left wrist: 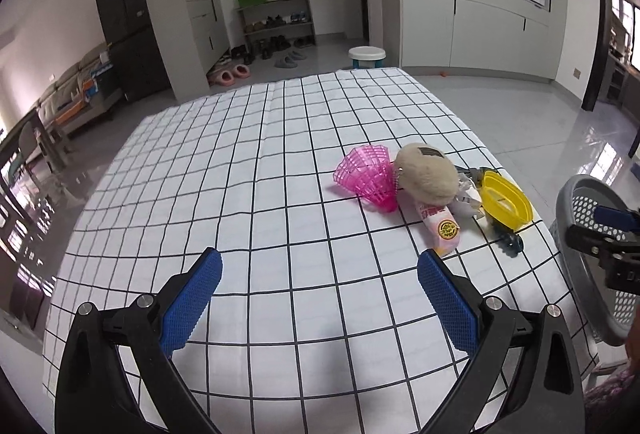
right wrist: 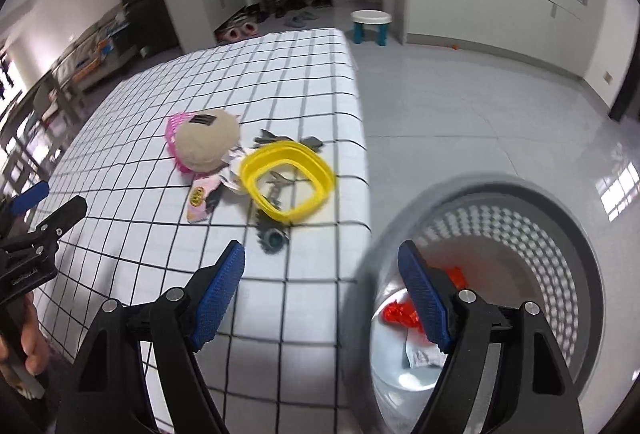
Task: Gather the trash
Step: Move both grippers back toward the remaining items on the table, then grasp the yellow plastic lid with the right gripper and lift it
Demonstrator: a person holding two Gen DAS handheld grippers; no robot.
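A heap lies on the checked tablecloth [left wrist: 248, 161] near its right edge: a pink plastic basket [left wrist: 366, 177], a beige plush ball [left wrist: 426, 173], a pink carton [left wrist: 440, 226], crumpled wrappers [left wrist: 466, 193], a yellow plastic ring [left wrist: 506, 199] and a dark toothed part [left wrist: 510, 244]. The heap also shows in the right wrist view, with the yellow ring [right wrist: 286, 179] nearest. My left gripper [left wrist: 320, 266] is open and empty over the cloth. My right gripper [right wrist: 322, 260] is open and empty, above the table edge and the grey bin [right wrist: 552, 234]. Red trash [right wrist: 404, 312] lies in the bin.
The grey perforated bin [left wrist: 592, 201] stands on the floor just off the table's right edge. A small white stool [left wrist: 366, 55] stands beyond the table's far end. Cabinets [left wrist: 472, 29] line the far wall, and a shoe rack [left wrist: 276, 23] stands behind.
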